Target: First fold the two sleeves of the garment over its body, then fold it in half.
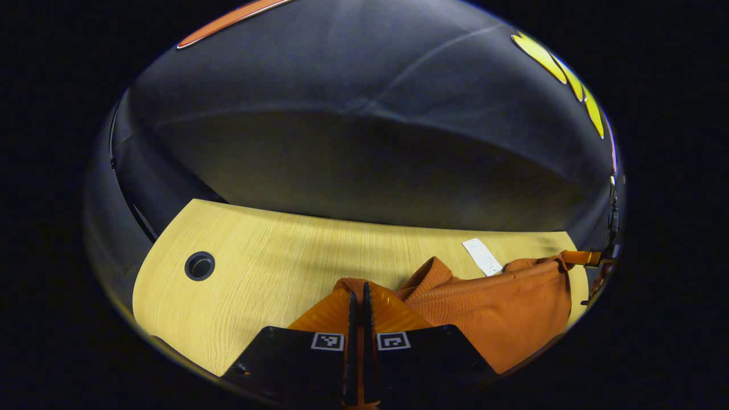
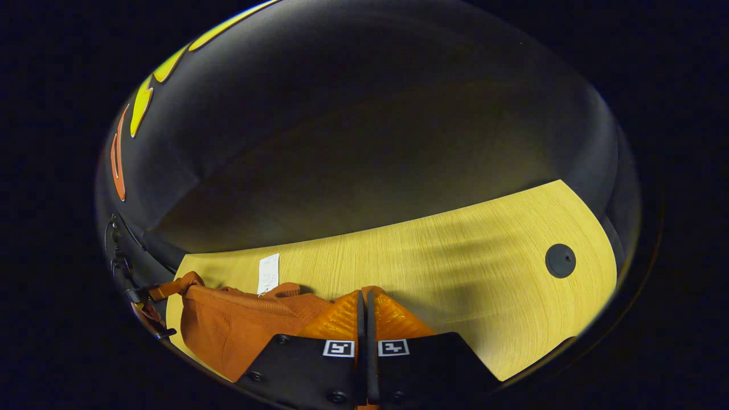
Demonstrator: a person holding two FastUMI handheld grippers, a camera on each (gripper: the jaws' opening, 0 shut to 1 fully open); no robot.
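Light wood-grain table (image 1: 273,267), rounded corners. Round cable hole (image 1: 199,265) open at 9 o'clock in left gripper view; capped grommet (image 2: 560,261) at 3 o'clock in right gripper view. Black cloth wall (image 1: 364,114) behind table.

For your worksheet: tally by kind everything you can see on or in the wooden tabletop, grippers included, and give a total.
Orange knitted garment: 1
White care tag on the garment: 1
Round cable holes in the table: 2, one open, one capped
Grippers: 2, left gripper and right gripper, each with fingers closed on the garment
Total: 6
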